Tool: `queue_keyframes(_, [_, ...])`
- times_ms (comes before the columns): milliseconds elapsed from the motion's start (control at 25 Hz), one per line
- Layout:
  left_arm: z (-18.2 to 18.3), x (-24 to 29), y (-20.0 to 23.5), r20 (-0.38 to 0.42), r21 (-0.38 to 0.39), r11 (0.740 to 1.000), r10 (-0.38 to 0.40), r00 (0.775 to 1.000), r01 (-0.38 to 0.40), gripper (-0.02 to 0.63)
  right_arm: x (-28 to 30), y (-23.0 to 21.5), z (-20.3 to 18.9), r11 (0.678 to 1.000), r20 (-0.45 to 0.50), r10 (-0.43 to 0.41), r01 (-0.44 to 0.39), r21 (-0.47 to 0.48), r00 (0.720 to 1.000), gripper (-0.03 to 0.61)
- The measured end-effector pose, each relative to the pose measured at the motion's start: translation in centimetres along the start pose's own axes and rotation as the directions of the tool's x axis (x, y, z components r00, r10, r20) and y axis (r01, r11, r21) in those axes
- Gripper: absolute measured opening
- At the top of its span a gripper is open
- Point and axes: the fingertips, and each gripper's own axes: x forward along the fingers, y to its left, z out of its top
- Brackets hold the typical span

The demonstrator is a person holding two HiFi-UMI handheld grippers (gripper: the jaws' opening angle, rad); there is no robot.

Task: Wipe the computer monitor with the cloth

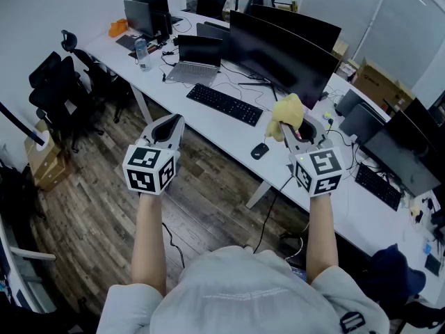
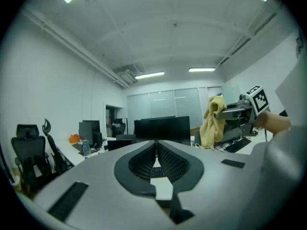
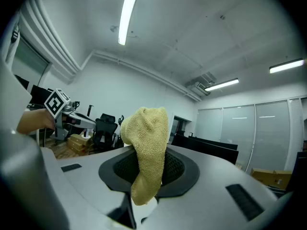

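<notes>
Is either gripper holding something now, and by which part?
The right gripper holds the cloth, pinched around its middle. The left gripper is shut, empty.

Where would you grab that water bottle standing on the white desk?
Probably around the water bottle's middle, jaws level, coming in from the desk's front edge. It stands upright and slim, with a screen behind it and a laptop to one side.

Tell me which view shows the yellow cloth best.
Right gripper view: the yellow cloth fills the centre, pinched in the jaws, weave clear. The head view shows it small; the left gripper view, hanging off to one side.
</notes>
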Motion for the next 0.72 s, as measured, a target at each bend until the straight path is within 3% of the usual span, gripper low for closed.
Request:
queue_keyframes(200, [0.6,-0.4,-1.9,0.047,0.058,0.992,-0.119,0.992,0.117,0.021,0.2,1.3,-0.2,1.0,-0.006,0.011,-0.011,-0.008,1.0,0.114])
queue_keyframes(360, [0.4,-1.5,-0.7,0.09,0.015,0.994,-0.106,0.99,0.105,0.018,0.6,2.3,0.1,1.0,0.001,0.008,-0.008,0.008,1.0,0.114])
queue_keyframes(560, [-1.1,-3.1,2.7,0.028,0.075,0.997,-0.022,0.999,0.02,0.018,1.5,4.5,0.6,1.0,0.005,0.002,-0.002,0.017,1.0,0.114])
queue_keyframes(720, [-2.0,-4.2,5.4,0.028,0.047,0.999,-0.001,1.0,0.0,0.018,2.2,6.7,1.2,0.997,0.038,0.035,-0.038,0.072,0.999,0.114])
